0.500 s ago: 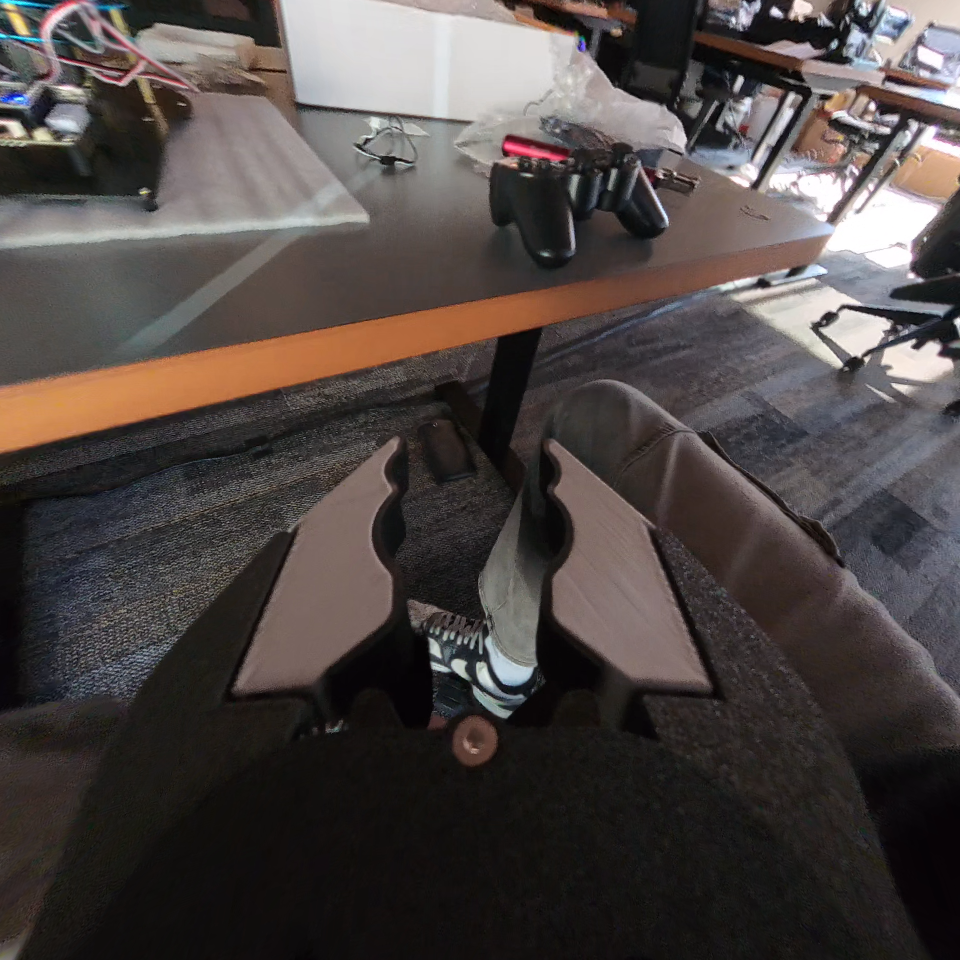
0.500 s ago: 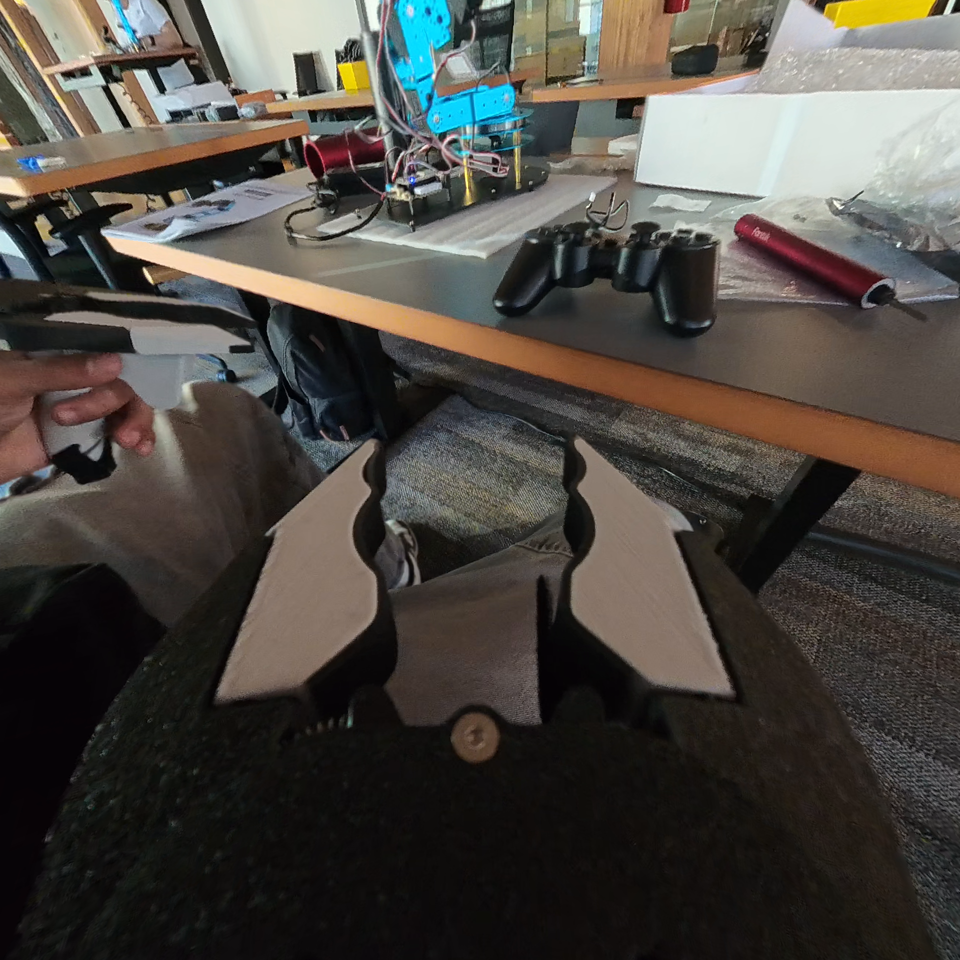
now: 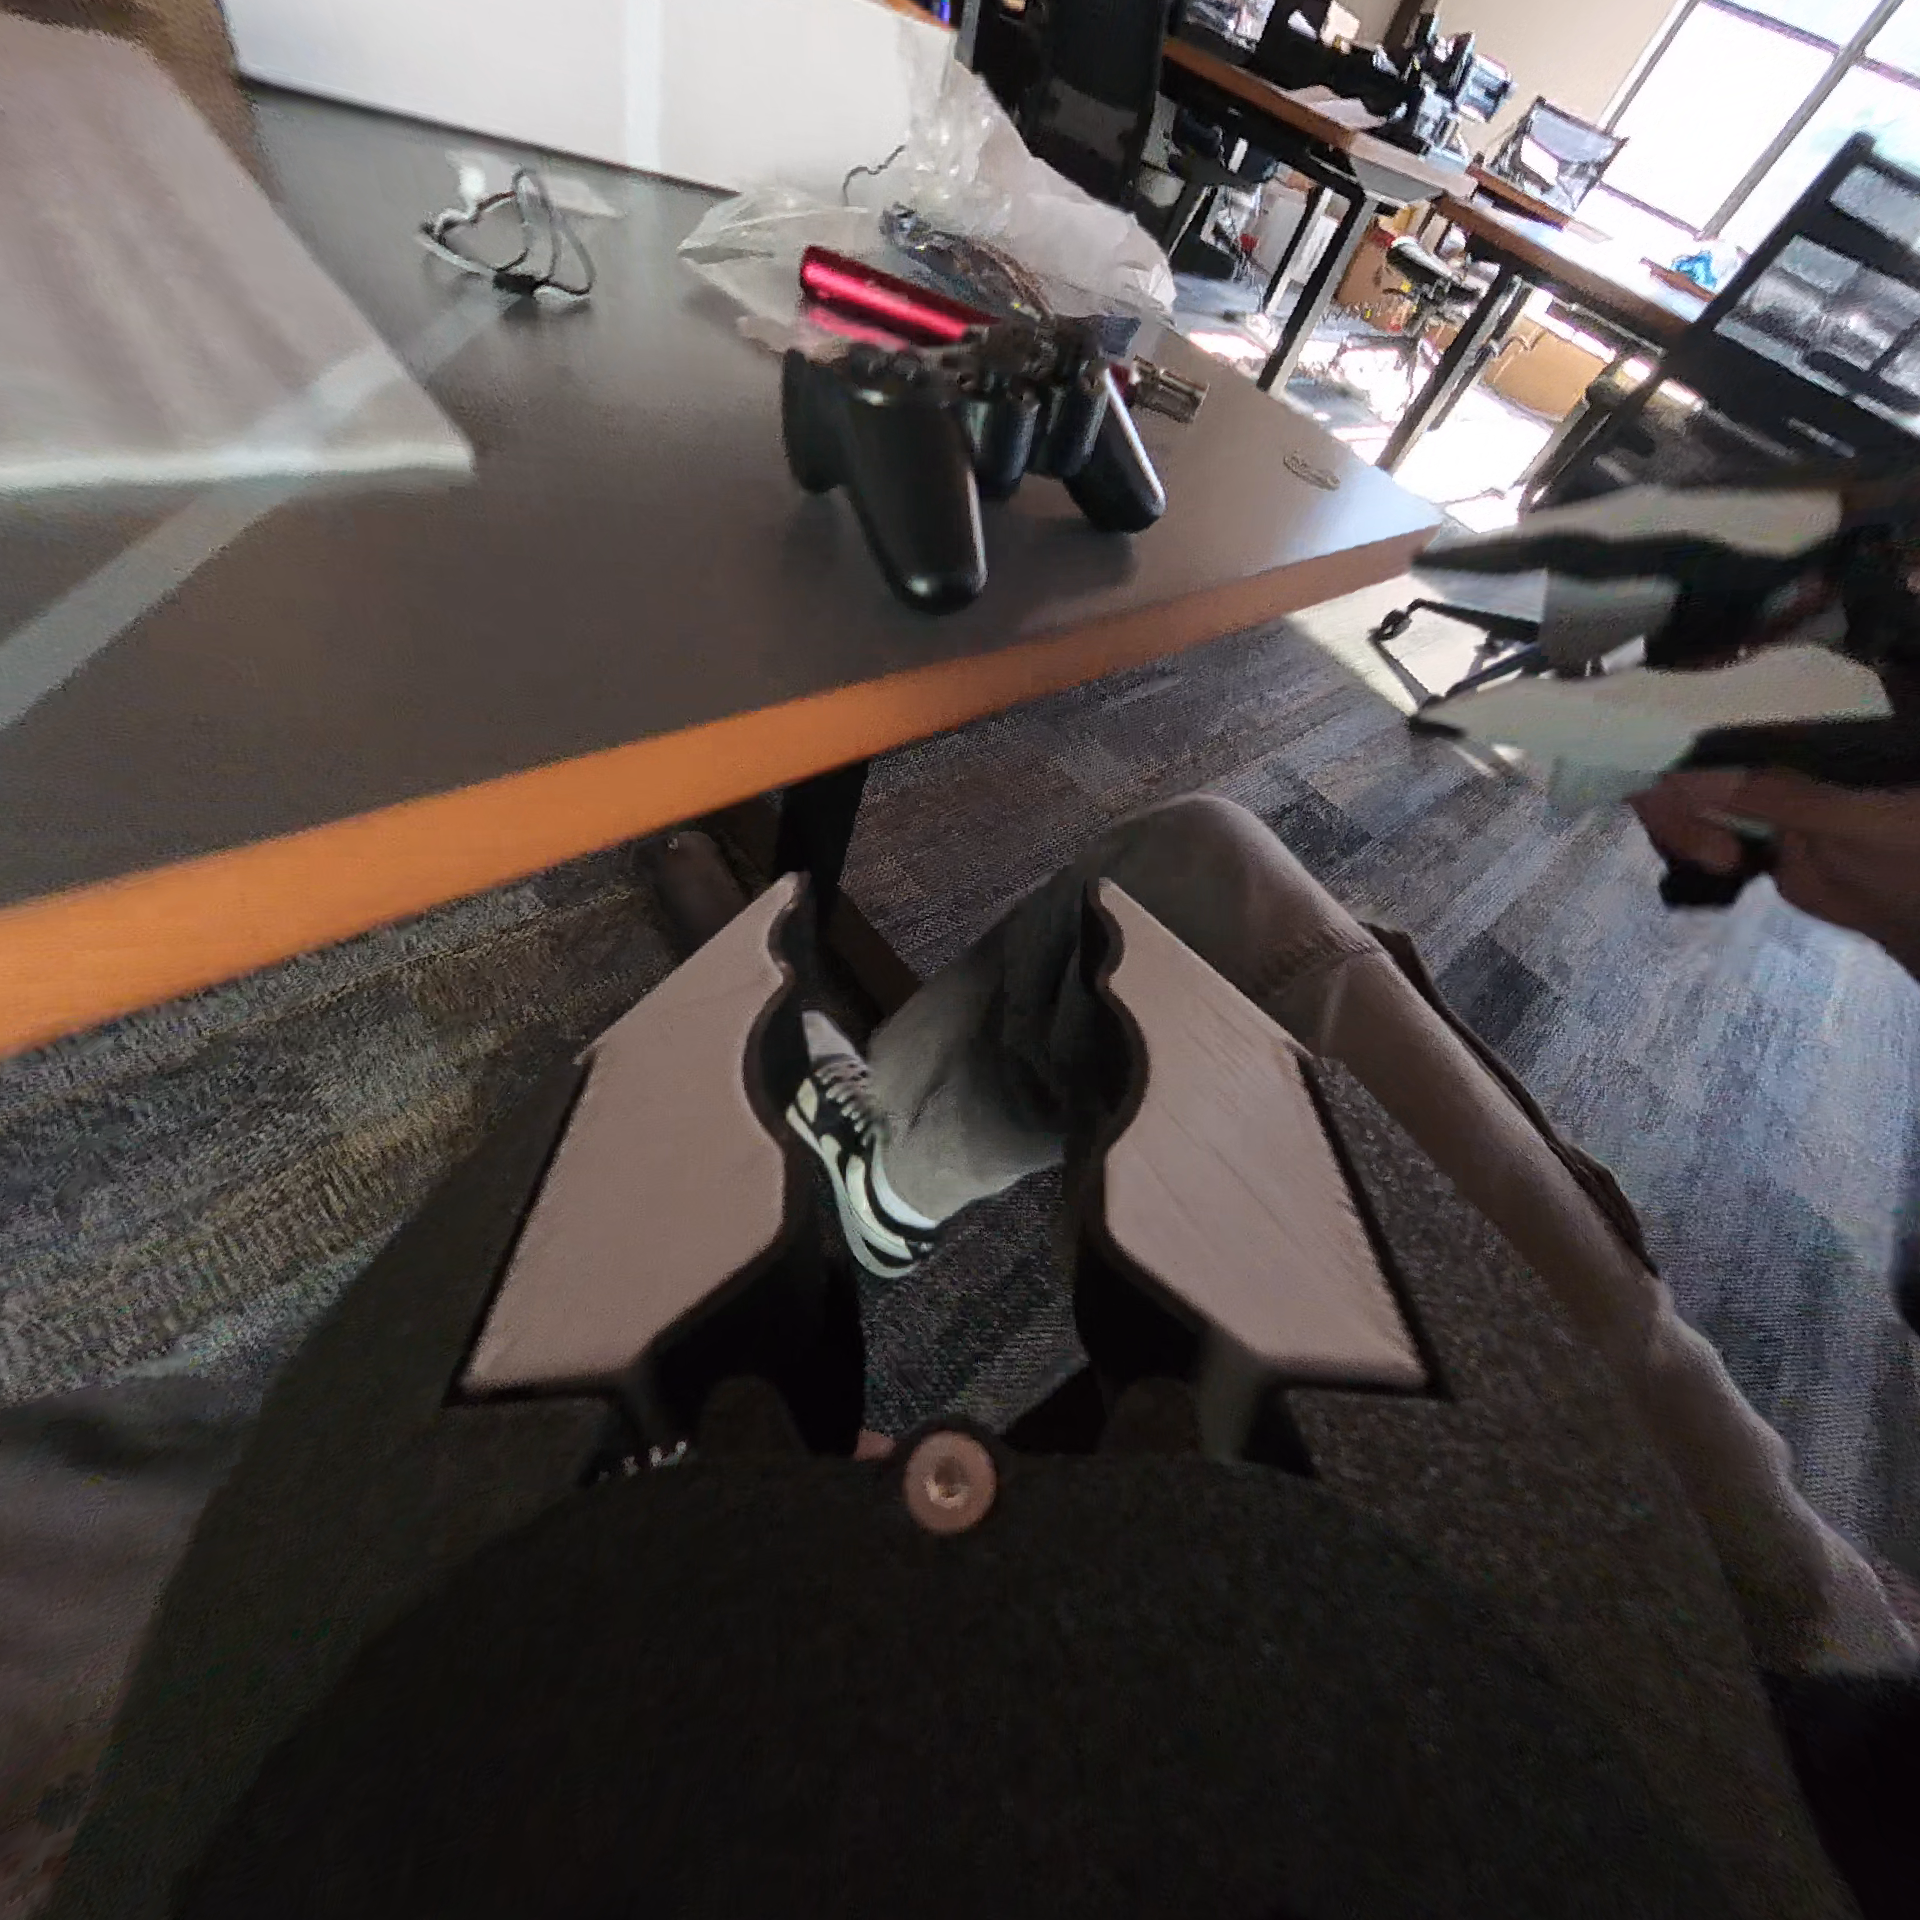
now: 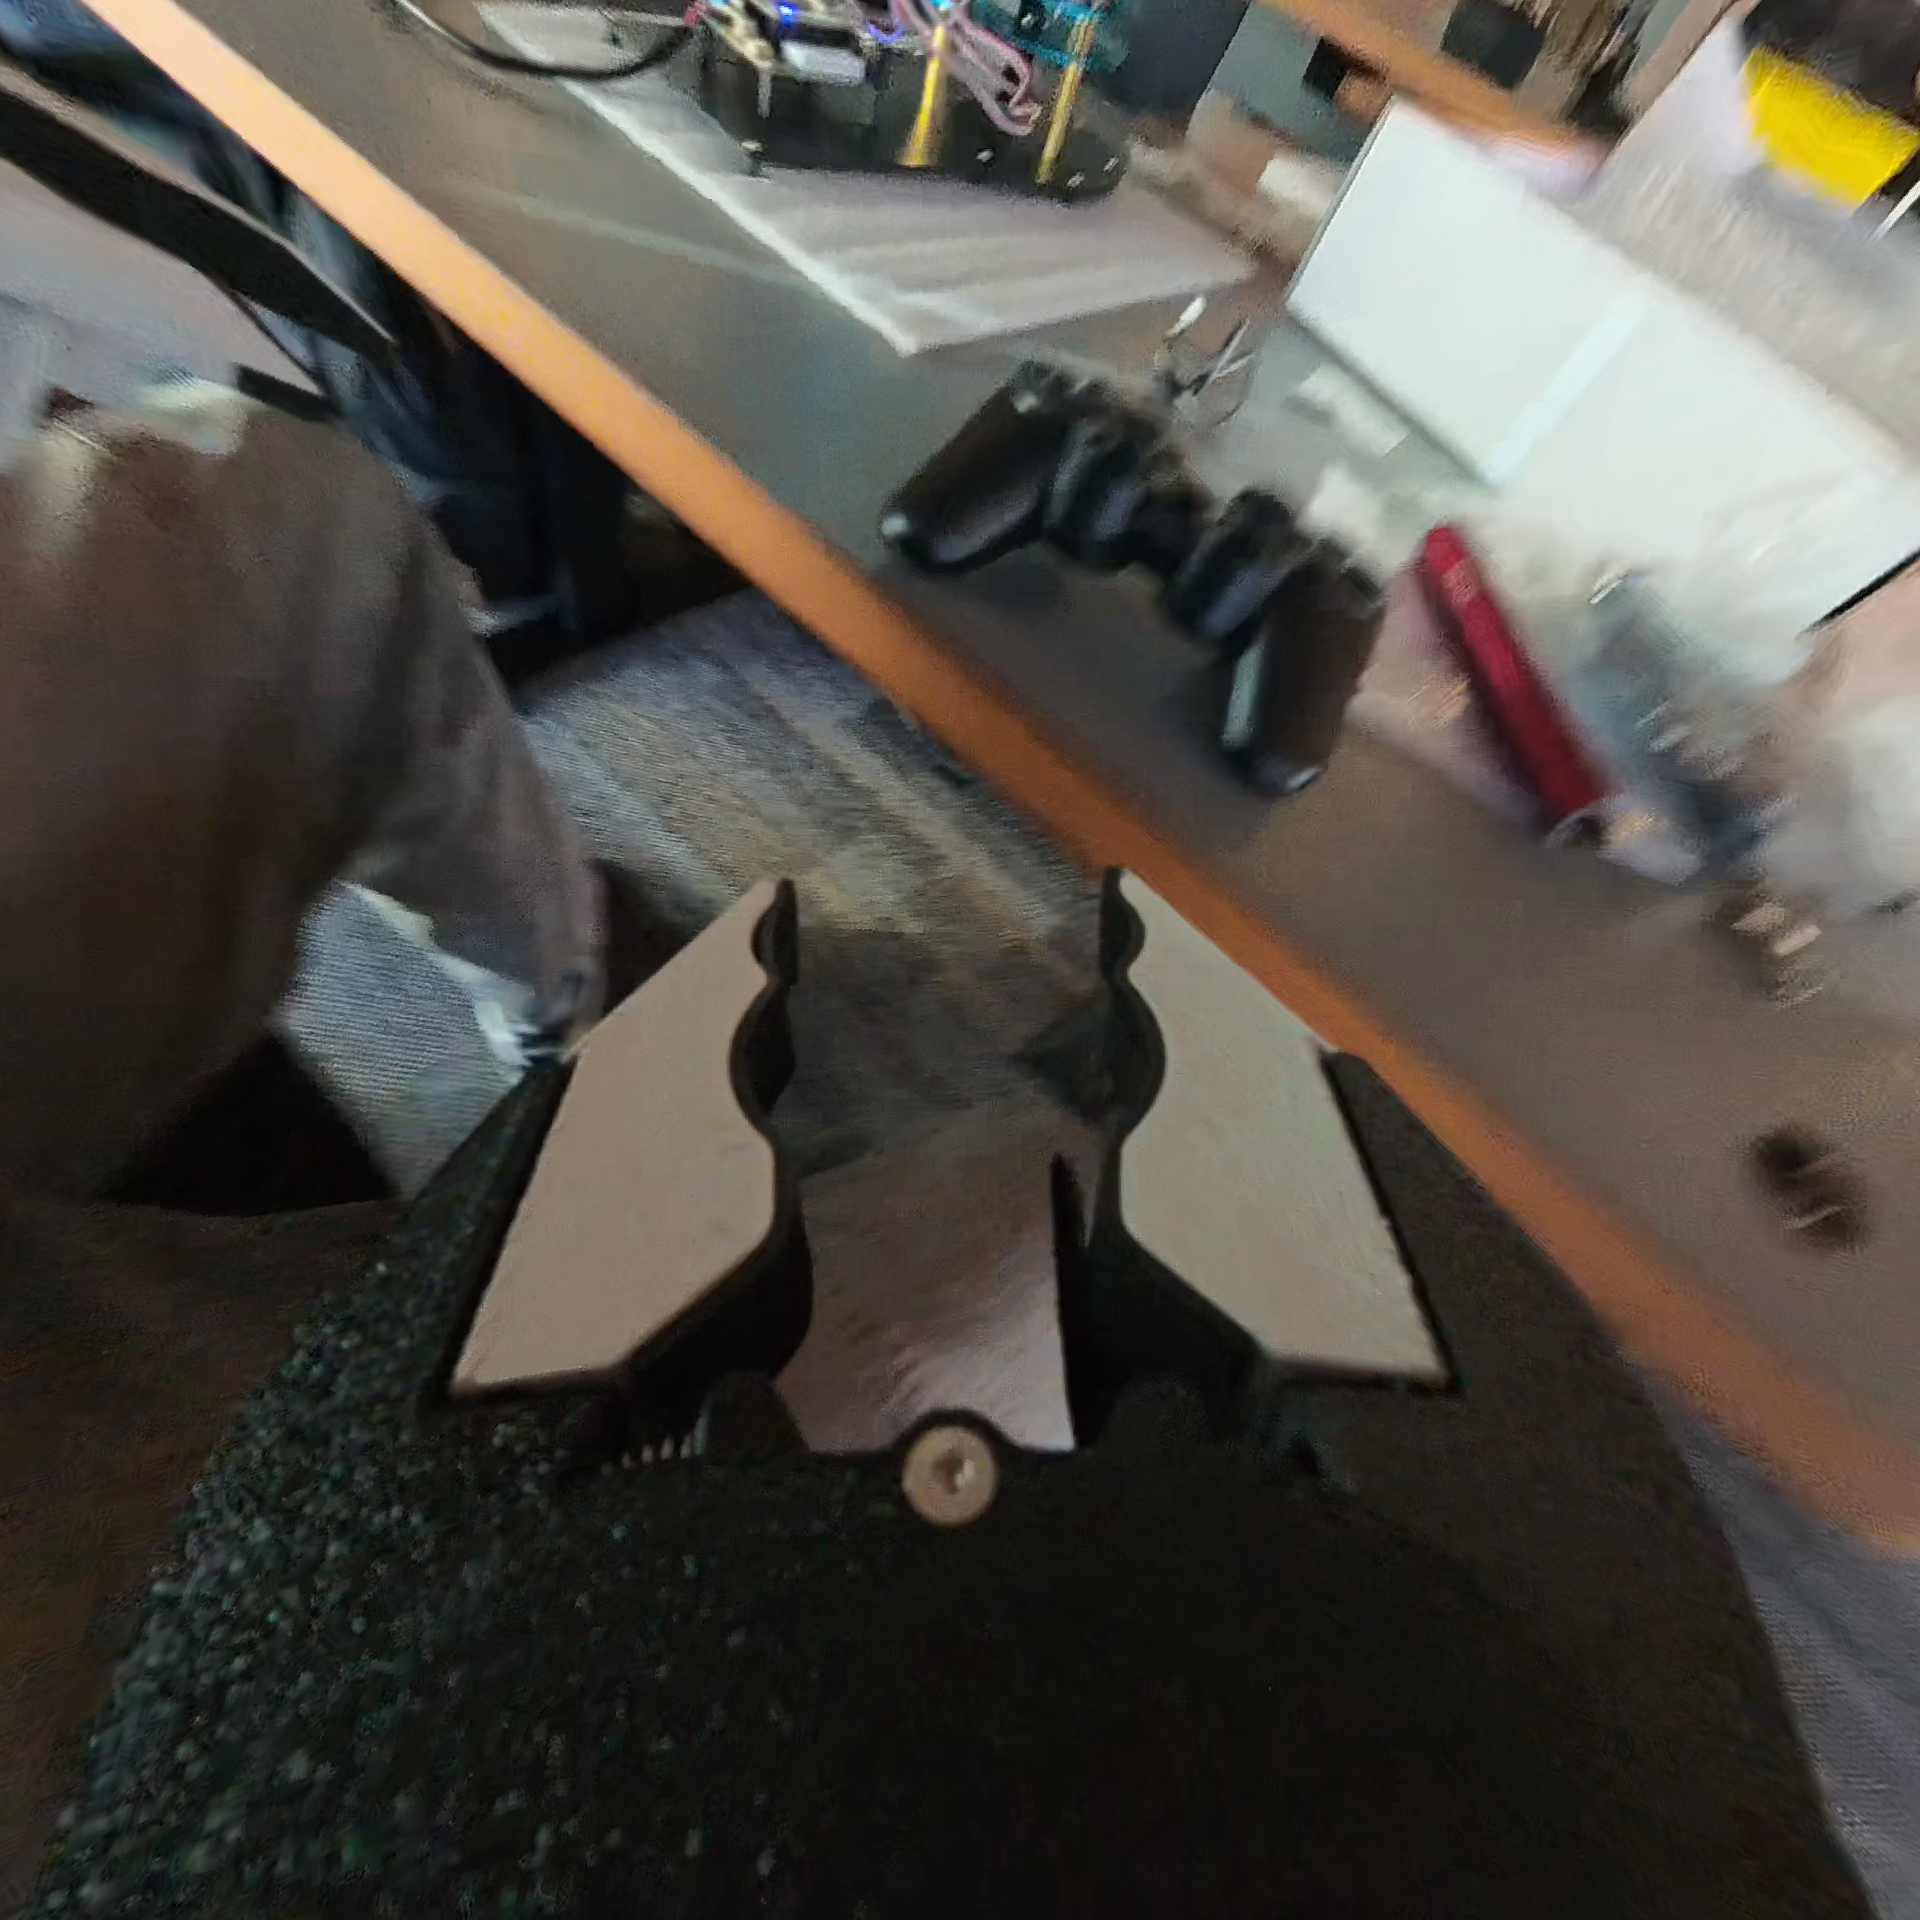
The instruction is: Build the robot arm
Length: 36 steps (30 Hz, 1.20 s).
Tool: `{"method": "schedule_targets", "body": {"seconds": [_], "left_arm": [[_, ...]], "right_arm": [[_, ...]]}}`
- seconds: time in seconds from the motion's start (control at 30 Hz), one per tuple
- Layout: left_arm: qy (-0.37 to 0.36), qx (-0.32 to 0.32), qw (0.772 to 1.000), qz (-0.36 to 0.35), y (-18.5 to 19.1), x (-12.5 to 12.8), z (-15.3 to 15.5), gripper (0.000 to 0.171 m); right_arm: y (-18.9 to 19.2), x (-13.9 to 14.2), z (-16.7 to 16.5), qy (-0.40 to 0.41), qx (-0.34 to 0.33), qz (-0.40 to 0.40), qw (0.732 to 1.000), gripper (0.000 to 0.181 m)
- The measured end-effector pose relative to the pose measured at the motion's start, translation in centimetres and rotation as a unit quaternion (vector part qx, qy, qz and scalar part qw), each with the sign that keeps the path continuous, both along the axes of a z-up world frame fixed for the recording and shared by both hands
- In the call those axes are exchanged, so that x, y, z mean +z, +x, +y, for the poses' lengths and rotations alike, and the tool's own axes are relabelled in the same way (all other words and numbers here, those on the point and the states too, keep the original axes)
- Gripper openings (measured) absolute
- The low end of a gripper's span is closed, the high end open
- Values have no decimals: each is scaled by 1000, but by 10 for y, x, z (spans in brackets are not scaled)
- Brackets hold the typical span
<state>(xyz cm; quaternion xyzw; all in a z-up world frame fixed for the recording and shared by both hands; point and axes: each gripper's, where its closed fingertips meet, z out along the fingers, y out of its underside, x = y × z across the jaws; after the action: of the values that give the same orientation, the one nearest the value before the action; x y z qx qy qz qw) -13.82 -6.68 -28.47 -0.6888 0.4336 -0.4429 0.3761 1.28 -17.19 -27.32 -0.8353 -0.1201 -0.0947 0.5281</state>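
Both tongs, left (image 3: pixel 940 940) and right (image 4: pixel 945 920), are held apart and empty below the tabletop (image 3: pixel 520 800) edge, well short of the black game controller (image 3: pixel 935 457) lying near it; the edge could be struck if raised blindly

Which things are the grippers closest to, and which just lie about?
By the grippers: left gripper, open, empty; right gripper, open, empty; desk; gamepad.
Lying about: red tube, plastic bag, cable, white box, circuit rig.
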Motion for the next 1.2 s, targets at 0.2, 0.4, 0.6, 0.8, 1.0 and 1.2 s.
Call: {"method": "schedule_targets", "body": {"seconds": [0.2,0.4,0.6,0.8,1.0,1.2], "left_arm": [[83,19,995,51,95,14,35,52],[101,62,990,80,149,5,50,60],[83,81,988,105,157,-10,54,44],[70,107,986,106,166,-10,57,42],[70,99,987,109,159,-11,54,42],[69,83,987,119,156,-11,55,42]], "right_arm": [[67,26,84,27,54,-74,995,57],[84,14,110,30,88,-77,993,51],[78,17,122,33,114,-108,987,39],[84,6,128,5,130,-166,977,36],[83,0,126,5,145,-153,977,44],[83,-4,128,7,134,-231,964,44]]}}
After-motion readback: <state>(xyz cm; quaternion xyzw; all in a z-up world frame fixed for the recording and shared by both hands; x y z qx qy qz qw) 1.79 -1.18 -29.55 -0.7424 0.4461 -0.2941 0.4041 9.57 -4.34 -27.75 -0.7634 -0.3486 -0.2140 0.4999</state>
